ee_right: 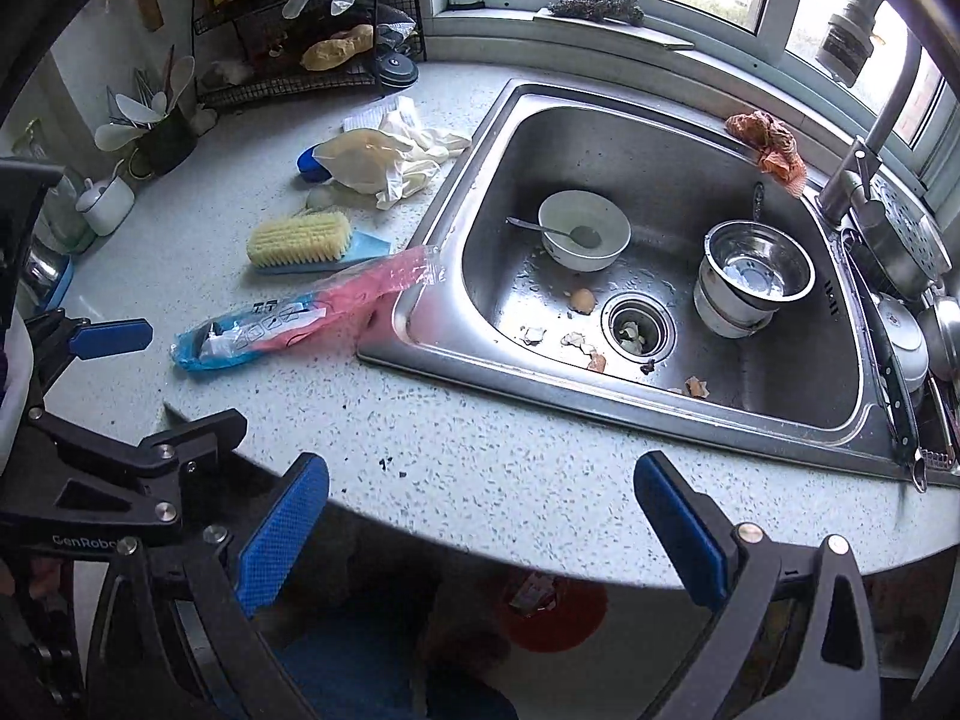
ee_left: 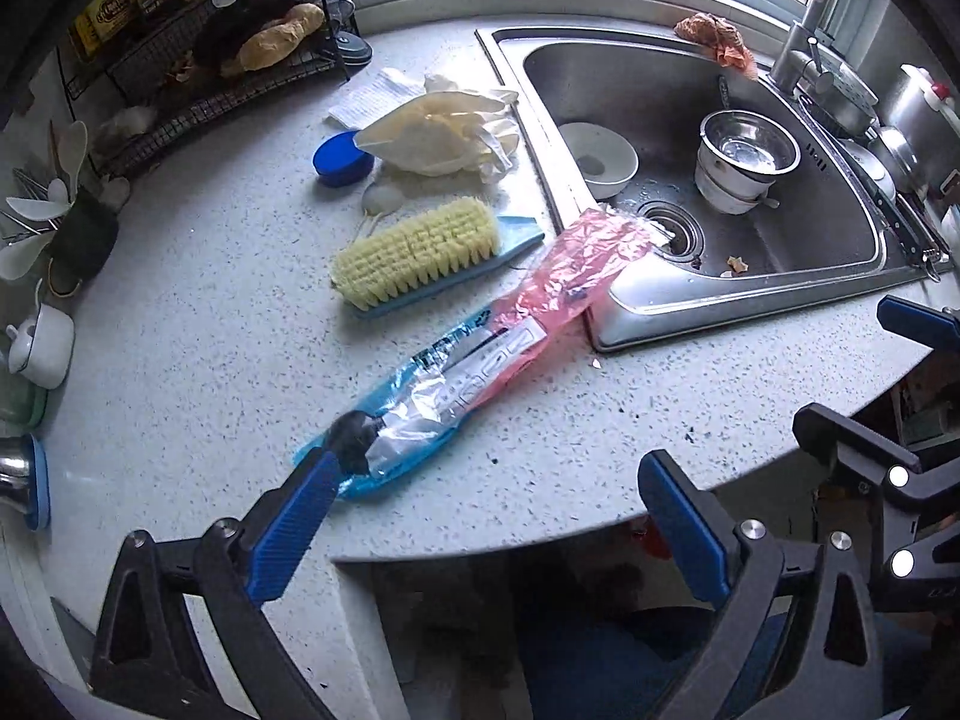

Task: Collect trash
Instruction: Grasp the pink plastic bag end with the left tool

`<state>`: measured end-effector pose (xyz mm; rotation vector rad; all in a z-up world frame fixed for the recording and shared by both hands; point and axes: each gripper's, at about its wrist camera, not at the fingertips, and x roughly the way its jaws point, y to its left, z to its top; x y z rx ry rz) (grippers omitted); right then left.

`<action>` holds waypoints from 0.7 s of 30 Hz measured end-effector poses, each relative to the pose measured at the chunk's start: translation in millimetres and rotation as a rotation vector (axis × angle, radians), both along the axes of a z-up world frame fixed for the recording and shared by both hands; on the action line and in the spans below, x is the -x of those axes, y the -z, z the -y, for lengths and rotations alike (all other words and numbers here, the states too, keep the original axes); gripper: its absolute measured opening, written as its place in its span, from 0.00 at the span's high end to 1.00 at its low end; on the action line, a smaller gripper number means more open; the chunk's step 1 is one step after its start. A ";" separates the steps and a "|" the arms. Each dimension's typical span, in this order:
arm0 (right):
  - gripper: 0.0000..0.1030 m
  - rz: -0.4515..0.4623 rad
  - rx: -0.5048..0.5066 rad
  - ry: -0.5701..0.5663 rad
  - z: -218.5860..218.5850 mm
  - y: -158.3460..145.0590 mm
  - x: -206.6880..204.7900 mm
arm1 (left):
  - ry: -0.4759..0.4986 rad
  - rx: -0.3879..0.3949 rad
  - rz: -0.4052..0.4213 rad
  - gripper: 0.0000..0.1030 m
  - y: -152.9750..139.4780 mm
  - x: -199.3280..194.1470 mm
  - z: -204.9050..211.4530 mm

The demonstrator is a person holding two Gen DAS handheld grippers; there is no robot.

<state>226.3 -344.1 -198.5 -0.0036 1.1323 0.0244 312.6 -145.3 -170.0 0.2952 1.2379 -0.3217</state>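
Two grippers, both with jaws apart and empty. Left gripper (ee_left: 480,498) is nearer: the plastic wrapper (ee_left: 474,354) lies on the counter (ee_left: 180,330), long axis toward 1 o'clock, its blue end at the left fingertip (ee_left: 318,468).

Both cameras look down over the counter's (ee_left: 180,312) front edge. The left one sits near the wrapper (ee_left: 456,360); the right one faces the sink (ee_right: 660,138). Both see sink and wrapper.

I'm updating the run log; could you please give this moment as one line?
phase: approach | left gripper: open, at blue-and-pink plastic wrapper on speckled countertop | right gripper: open, empty | eggshell bits in steel sink
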 end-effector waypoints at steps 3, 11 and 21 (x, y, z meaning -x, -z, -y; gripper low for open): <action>0.01 -0.038 -0.002 0.015 -3.0 11.0 -18.0 | 0.036 -0.002 -0.047 0.04 15.6 -22.7 -3.3; 0.01 -0.099 0.009 0.066 -2.4 26.6 -46.2 | 0.096 0.012 -0.126 0.04 42.7 -55.1 -2.0; 0.01 -0.122 0.014 0.078 -1.0 29.3 -57.7 | 0.123 -0.002 -0.116 0.44 48.8 -56.9 8.6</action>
